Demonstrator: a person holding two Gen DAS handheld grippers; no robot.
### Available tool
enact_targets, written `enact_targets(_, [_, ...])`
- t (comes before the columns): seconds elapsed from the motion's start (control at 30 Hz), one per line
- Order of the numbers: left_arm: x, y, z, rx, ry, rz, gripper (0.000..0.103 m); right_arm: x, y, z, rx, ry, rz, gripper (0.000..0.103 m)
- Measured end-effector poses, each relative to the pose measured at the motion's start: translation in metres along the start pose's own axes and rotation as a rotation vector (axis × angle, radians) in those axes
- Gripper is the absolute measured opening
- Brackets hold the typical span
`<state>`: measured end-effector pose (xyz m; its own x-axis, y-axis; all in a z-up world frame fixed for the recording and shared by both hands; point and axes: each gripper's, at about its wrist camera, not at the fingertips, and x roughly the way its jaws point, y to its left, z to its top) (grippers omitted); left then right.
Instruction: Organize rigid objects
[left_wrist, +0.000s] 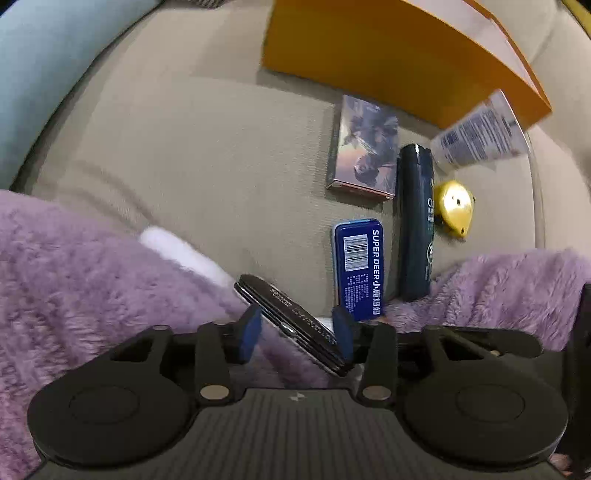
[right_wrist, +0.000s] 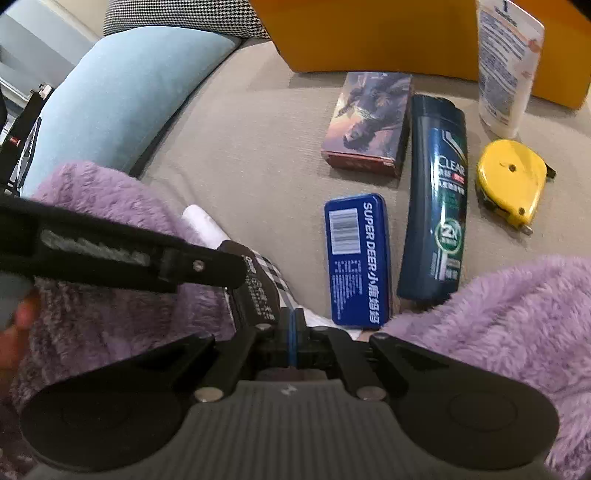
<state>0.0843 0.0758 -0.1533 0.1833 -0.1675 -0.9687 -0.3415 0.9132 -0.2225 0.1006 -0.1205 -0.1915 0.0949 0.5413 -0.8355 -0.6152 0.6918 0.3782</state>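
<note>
Pointing steeply down over a purple fleece blanket (left_wrist: 81, 280), the left gripper (left_wrist: 297, 334) has its jaws parted with a flat black case (left_wrist: 291, 325) lying diagonally between them, its near end against the right pad, just nearer than the blue tin (left_wrist: 359, 269). Only the right wrist view shows the right gripper (right_wrist: 293, 341) with jaws clenched on nothing and the case's checkered face. Beside the tin, the dark shampoo bottle (right_wrist: 436, 206) lies lengthwise, cap toward the orange box (right_wrist: 369, 33).
</note>
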Motion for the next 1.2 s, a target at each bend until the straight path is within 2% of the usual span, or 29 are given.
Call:
enact_targets(0.1, [-0.001,0.005,0.005,-0.068,0.016,0.011,0.066,0.003,-0.001,0.001,-0.003,0.006,-0.002,0.001])
enact_targets(0.17, [-0.001,0.007,0.006,-0.078,0.034,0.007,0.066,0.003,-0.002,0.002,0.005,0.008,0.007,0.001])
enact_targets(0.27, [0.004,0.007,0.005,-0.063,0.061,0.028,0.066,0.006,-0.005,0.003,0.018,0.012,0.017,0.002])
enact_targets(0.4, [0.033,0.002,0.005,-0.009,0.118,0.090,0.065,0.009,-0.009,0.003,0.021,0.024,0.017,0.002])
enact_targets(0.57, [0.040,-0.004,0.004,0.001,0.100,0.082,0.064,0.010,-0.012,0.002,0.027,0.030,0.013,0.002])
enact_targets(0.63, [0.040,-0.006,0.002,0.015,0.081,0.080,0.057,0.012,-0.013,0.003,0.036,0.030,0.012,0.002])
enact_targets(0.7, [0.036,-0.005,-0.002,0.008,0.038,0.026,0.044,0.014,-0.013,0.002,0.037,0.026,-0.001,0.002])
enact_targets(0.77, [0.035,-0.003,-0.005,-0.003,0.016,-0.031,0.041,0.014,-0.016,0.002,0.043,0.022,-0.015,0.002])
enact_targets(0.9, [0.038,0.001,-0.004,-0.024,0.000,-0.073,0.041,0.016,-0.018,0.000,0.057,0.023,-0.018,0.002])
enact_targets(1.0, [0.049,0.004,-0.002,-0.035,0.022,-0.050,0.040,0.018,-0.014,0.001,0.040,0.031,-0.025,0.002])
enact_targets(1.13, [0.051,0.001,-0.003,-0.016,0.005,-0.044,0.037,0.020,-0.015,0.000,0.037,0.037,-0.032,0.002])
enact_targets(1.2, [0.045,0.002,-0.005,-0.010,-0.015,-0.057,0.030,0.023,-0.011,0.001,0.037,0.040,-0.037,0.002])
